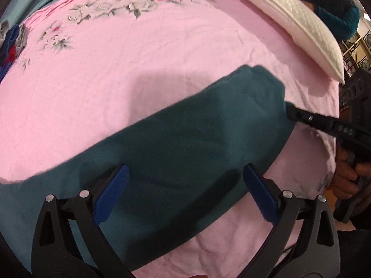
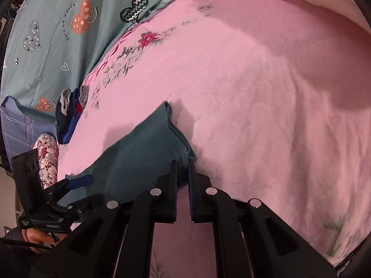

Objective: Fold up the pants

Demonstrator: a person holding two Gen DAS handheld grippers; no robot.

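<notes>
One pair of dark teal, soft-knit pants lies folded lengthwise as a long band on the pink floral bed sheet, running from the lower left of the left wrist view toward the white quilted pillow at the upper right. In the right wrist view its stitched end shows several stacked layers.

Two hand-held grippers work on it. The right gripper has its two blue-padded fingers drawn narrow, pinching the near corner of that layered end; in the left wrist view its black tip meets the far edge of the cloth, with the person's hand behind it. The left gripper hangs over the middle of the band with its two blue pads spread wide, gripping nothing.

Farther out, one small heap of grey, blue and red clothes sits at the sheet's edge, beside one grey-green printed cover.
</notes>
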